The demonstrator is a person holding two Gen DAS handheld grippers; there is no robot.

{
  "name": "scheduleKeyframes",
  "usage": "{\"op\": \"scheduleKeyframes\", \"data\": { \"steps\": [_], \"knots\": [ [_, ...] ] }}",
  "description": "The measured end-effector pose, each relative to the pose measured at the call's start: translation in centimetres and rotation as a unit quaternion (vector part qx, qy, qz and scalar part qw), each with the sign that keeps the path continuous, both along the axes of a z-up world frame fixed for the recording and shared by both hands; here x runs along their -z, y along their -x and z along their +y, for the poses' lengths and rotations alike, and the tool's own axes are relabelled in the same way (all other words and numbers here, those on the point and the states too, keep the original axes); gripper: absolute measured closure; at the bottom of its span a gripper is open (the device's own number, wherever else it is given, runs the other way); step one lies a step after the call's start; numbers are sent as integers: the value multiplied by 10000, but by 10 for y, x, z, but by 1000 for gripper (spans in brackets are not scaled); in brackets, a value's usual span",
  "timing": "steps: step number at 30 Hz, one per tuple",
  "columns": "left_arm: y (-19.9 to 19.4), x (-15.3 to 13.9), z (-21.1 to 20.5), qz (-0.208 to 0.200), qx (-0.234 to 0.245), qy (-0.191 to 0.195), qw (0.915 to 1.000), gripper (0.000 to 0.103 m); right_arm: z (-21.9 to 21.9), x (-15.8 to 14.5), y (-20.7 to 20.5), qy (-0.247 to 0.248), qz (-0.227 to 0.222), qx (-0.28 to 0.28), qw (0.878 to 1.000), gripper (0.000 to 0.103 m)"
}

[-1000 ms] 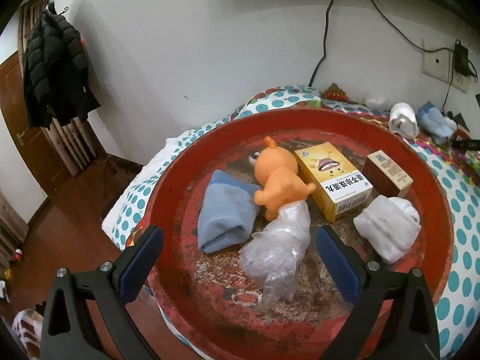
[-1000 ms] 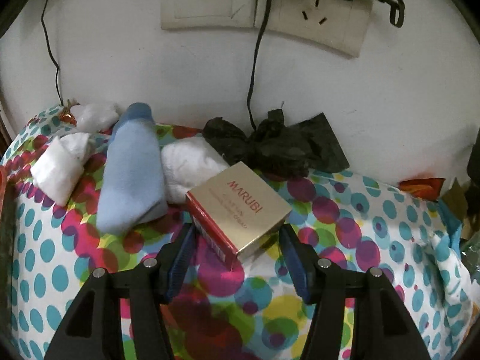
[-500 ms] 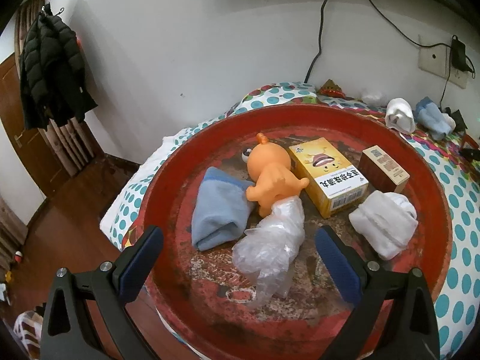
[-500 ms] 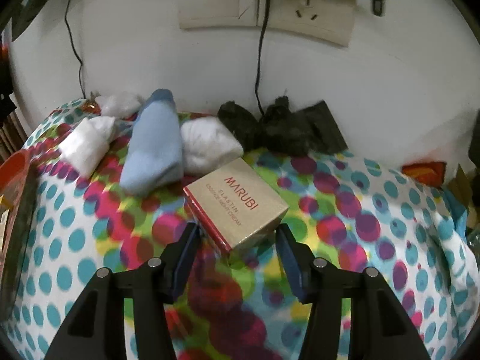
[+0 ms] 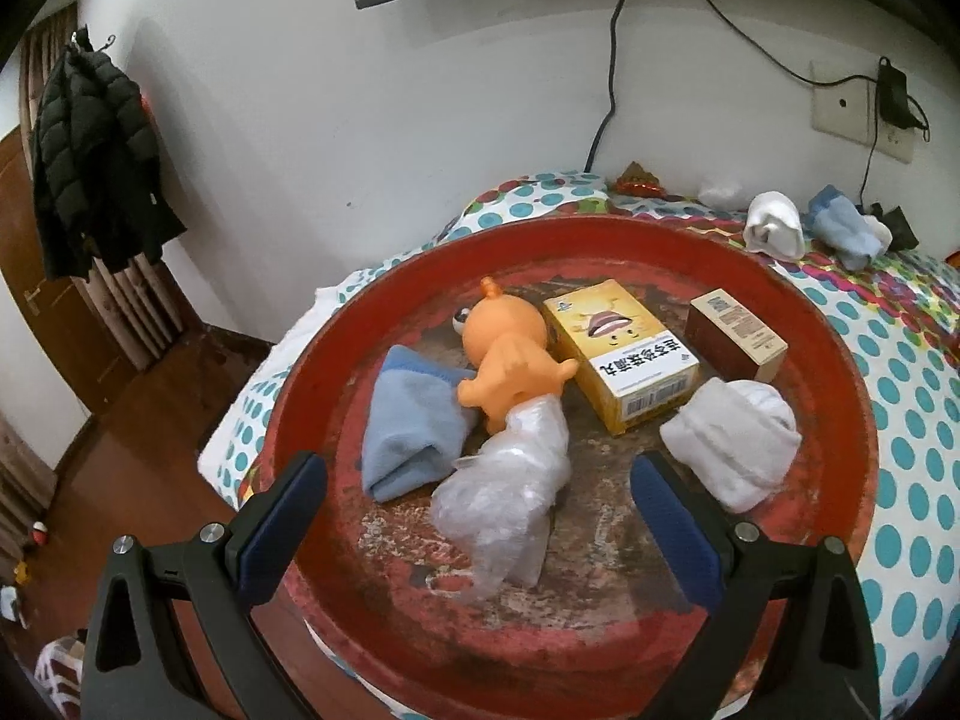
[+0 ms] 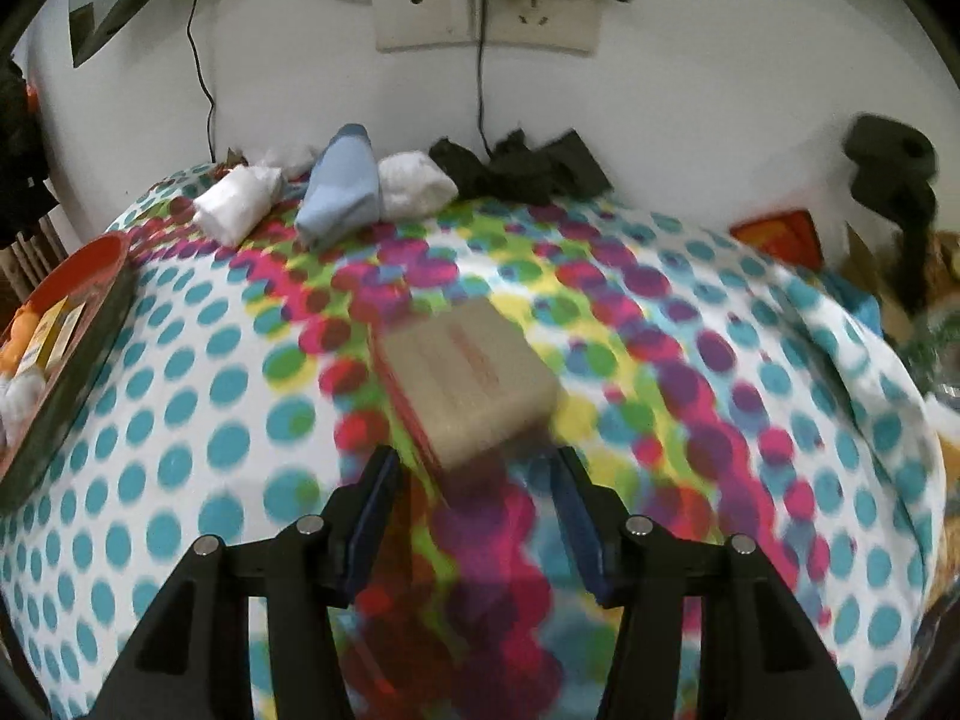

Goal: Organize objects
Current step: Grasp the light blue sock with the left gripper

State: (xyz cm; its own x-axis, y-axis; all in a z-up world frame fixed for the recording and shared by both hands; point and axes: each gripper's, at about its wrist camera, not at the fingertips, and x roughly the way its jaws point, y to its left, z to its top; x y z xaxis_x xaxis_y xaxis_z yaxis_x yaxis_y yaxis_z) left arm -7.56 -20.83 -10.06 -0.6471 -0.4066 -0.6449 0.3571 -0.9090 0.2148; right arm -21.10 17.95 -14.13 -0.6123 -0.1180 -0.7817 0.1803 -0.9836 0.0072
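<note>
My right gripper (image 6: 474, 468) is shut on a gold and red MARUBI box (image 6: 468, 387) and holds it above the polka-dot cloth (image 6: 210, 432); the view is blurred. My left gripper (image 5: 474, 498) is open and empty over the near part of a round red tray (image 5: 840, 360). The tray holds an orange toy (image 5: 510, 354), a blue sock (image 5: 408, 420), a clear plastic bag (image 5: 510, 498), a yellow box (image 5: 624, 354), a brown box (image 5: 735, 336) and a white sock (image 5: 732, 444). The tray edge (image 6: 66, 312) shows at the left of the right wrist view.
At the wall lie a white sock (image 6: 237, 204), a blue sock (image 6: 342, 186), another white sock (image 6: 414, 186) and a black bag (image 6: 522, 165). Wall sockets with cables (image 6: 486, 12) are above. A dark jacket (image 5: 90, 156) hangs left, by the wooden floor (image 5: 120, 438).
My right gripper has lifted the MARUBI box and pulled back from the wall, so the socks look farther off and the tray edge has come into view. The left gripper has barely shifted.
</note>
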Motion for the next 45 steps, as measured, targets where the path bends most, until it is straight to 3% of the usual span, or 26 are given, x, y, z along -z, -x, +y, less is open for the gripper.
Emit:
{"op": "scheduleKeyframes", "data": {
  "steps": [5,8,13,15,23,32,38,45],
  "knots": [
    [-3,-8,16,62,171,104,9998,2,18,0,-15,158,1,-133,9998,49],
    [0,-16,21,33,226,-164,9996,2,18,-3,-11,-18,96,-307,9995,48],
    [16,-36,44,161,560,-514,9970,0,14,-12,9,376,183,-789,9960,44],
    [28,-39,54,51,706,-563,9959,0,6,-12,19,240,246,-860,9957,44],
    [91,-57,129,-59,1432,-262,9893,0,-1,-2,38,493,28,-1132,9923,48],
    [178,-32,212,-381,2087,-707,9747,0,23,-2,-3,597,14,-766,9953,54],
    [237,-5,237,-706,2125,-1004,9694,0,25,0,-18,506,-54,-660,9965,54],
    [292,14,232,-778,1751,-1334,9724,4,20,2,-18,295,-36,-654,9974,54]
  ]
}}
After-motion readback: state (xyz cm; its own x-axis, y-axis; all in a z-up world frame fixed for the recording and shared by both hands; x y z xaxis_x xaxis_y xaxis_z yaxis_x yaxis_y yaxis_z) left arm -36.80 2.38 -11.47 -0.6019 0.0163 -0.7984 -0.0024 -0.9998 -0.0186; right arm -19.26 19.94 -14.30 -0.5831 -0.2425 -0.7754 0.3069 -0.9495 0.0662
